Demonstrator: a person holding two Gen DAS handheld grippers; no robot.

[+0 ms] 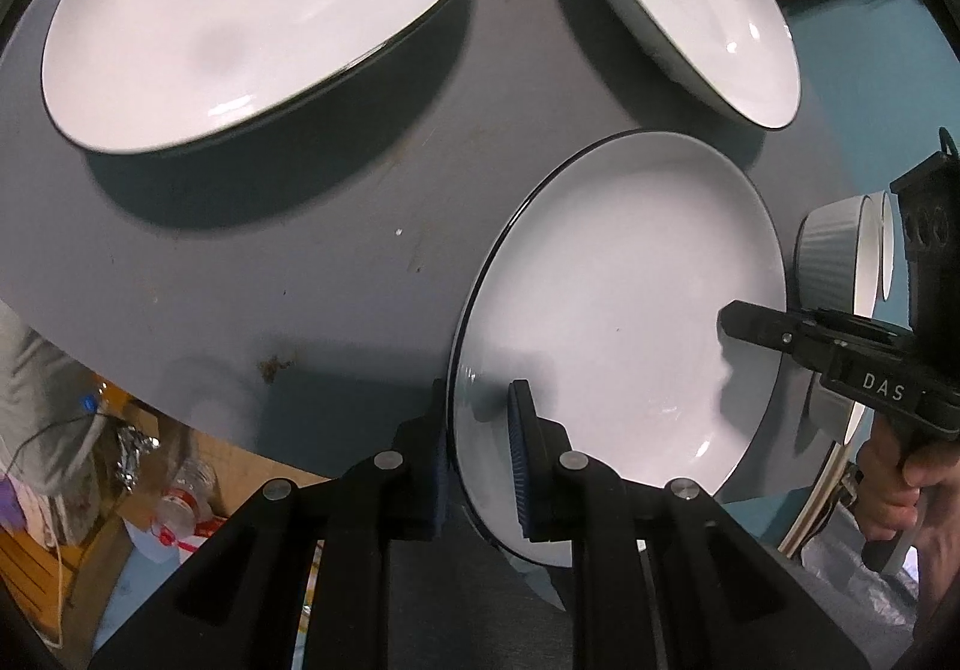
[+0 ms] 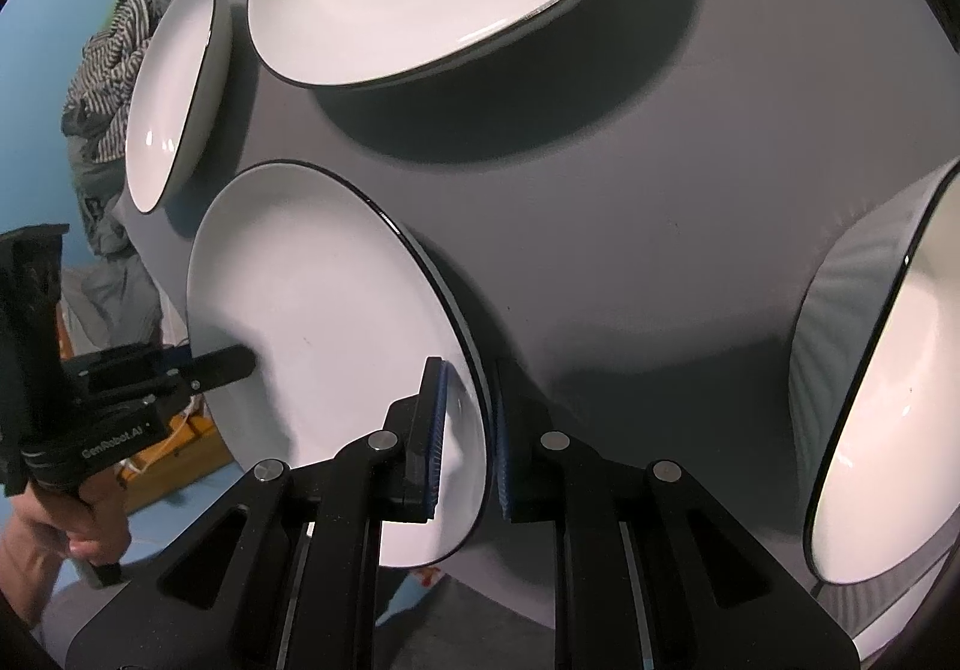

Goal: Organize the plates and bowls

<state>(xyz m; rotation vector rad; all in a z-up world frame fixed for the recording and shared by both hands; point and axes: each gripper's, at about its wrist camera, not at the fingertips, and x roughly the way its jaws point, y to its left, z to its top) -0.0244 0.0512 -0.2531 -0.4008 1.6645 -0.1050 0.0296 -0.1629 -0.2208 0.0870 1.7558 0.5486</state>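
Two hand-held grippers are clamped on one white round ceramic plate with a thin dark rim (image 1: 630,322), which is held at the near edge of the grey surface (image 1: 300,262). The left gripper (image 1: 480,466) is nearly closed, its blue-padded jaws pinching the plate's left rim, one pad on the white face and the other behind the rim. The right gripper (image 2: 468,442) is likewise nearly closed on the opposite rim, with the plate edge caught between its blue pads. In the left wrist view the right gripper is seen reaching over the far side of the plate, held by a hand (image 1: 894,490); in the right wrist view the left gripper is seen at the plate's other side, also carried by a hand (image 2: 54,538).

Three further white dishes are seen: a large white dark-rimmed plate (image 1: 252,9) towards the far side of the surface, a smaller white shallow bowl with a grey outside (image 1: 690,3) beside it, and a ribbed grey bowl with a white inside (image 2: 888,400) just to the right of the held plate. Striped grey cloth (image 2: 114,63) is heaped beyond the surface's edge.
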